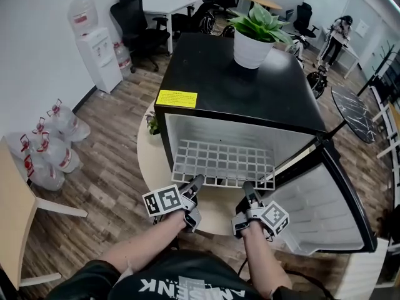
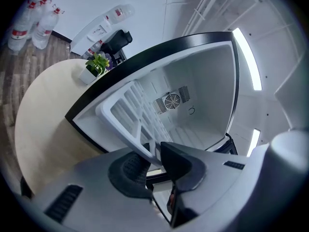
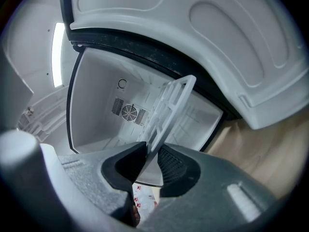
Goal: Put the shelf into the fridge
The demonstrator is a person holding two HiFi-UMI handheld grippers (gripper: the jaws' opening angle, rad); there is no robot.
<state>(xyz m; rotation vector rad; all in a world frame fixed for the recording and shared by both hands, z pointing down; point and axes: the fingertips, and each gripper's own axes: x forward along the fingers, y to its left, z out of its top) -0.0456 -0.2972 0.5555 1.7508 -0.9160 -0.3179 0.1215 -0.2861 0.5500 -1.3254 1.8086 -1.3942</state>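
White shelf [image 1: 224, 163], centre frame, half inside black fridge [image 1: 212, 74], front edge pinched tight by left claw [image 1: 195, 182] and right claw [image 1: 248, 189].

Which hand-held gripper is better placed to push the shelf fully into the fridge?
Left, narrowly. Both clamp the shelf at its front edge, but the right hand-held gripper sits close beside the open door; the left hand-held gripper has free space beside it. Pushing with both looks steadier.

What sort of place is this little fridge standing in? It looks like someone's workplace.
Most likely an open office, perhaps its break corner. There are black swivel chairs at desks, a water dispenser with spare bottles on the floor, and a potted plant on the fridge.
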